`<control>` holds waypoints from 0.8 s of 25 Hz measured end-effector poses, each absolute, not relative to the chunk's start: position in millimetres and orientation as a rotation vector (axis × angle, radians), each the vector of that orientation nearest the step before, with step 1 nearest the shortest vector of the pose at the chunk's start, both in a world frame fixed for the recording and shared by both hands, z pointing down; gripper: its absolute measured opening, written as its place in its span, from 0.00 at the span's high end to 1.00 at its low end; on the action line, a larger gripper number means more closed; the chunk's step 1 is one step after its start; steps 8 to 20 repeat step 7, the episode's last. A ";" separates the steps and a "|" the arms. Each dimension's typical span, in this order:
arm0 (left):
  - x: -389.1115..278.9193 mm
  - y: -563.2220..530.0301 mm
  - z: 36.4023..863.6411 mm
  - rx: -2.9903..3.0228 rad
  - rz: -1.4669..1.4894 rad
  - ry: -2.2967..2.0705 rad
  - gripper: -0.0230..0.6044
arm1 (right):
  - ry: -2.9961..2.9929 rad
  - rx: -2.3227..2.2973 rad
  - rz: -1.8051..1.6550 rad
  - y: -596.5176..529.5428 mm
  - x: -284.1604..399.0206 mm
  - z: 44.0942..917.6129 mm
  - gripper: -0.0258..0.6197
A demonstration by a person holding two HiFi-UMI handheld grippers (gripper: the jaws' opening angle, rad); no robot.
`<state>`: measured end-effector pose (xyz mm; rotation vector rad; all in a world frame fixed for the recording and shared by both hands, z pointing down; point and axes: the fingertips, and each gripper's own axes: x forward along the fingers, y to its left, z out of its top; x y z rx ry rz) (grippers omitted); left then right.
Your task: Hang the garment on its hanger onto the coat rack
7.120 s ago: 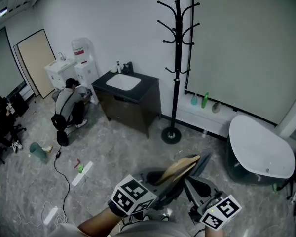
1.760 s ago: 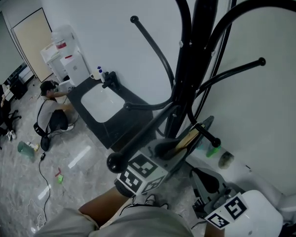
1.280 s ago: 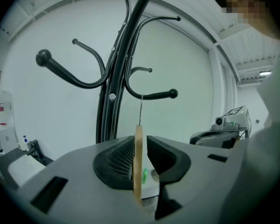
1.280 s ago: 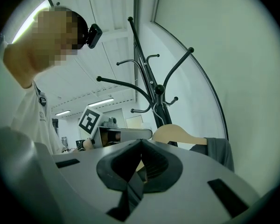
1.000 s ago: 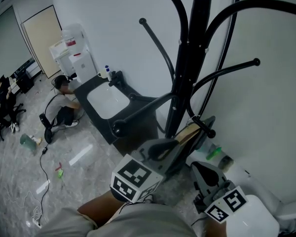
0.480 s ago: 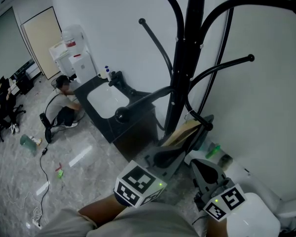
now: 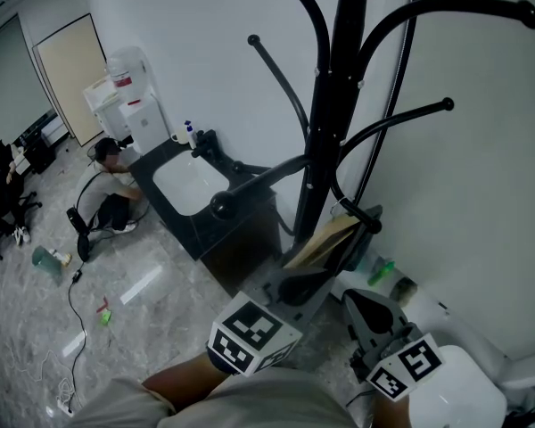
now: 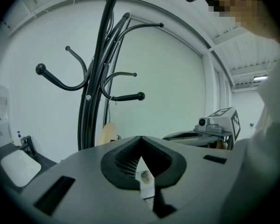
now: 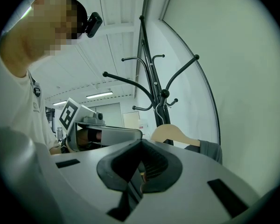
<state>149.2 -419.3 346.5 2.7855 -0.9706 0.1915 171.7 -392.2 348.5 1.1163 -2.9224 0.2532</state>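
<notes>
1. The grey garment [image 9: 210,150] is draped on a pale wooden hanger [image 7: 325,239], held up close against the black metal coat rack [image 7: 333,105]. The hanger's thin wire hook [image 8: 108,105] is at the rack's lowest curved arm [image 8: 126,97], inboard of its ball tip. I can't tell whether it is over the arm or only touching it.
2. The left claw [image 8: 140,138] has its jaws closed tip to tip, with a pale sliver in the slit below them that I can't name. From above it sits at the hanger's lower end, and I'd judge it carries the weight there.
3. The right claw [image 9: 141,143] has its jaws together too, with nothing between them that I can name. It hangs below and to the right of the hanger, seemingly not touching it.
4. To do this well, I'd seat the hook in the dip of the arm, well in from the ball tip. Then I'd bring the low end round until the hanger sits level.
5. Letting go while it is tilted looks risky: the garment could slide off a shoulder, or the hook could ride out along the arm.
6. The right claw looks well placed to steady the free shoulder against swinging.
7. Further off, a black cabinet [image 7: 241,243] with a white basin stands against the wall on the grey floor [image 7: 36,328]. A person [image 7: 107,199] crouches beside it, well apart from the rack.
</notes>
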 end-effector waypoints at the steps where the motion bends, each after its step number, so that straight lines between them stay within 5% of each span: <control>1: 148.7 -419.1 346.7 2.785 0.192 -0.971 0.95 | -2.922 1.118 0.252 -392.0 171.4 348.2 0.94; 20: 145.8 -417.9 349.6 2.779 0.200 -0.962 0.95 | -2.918 1.124 0.259 -391.2 168.5 349.6 0.94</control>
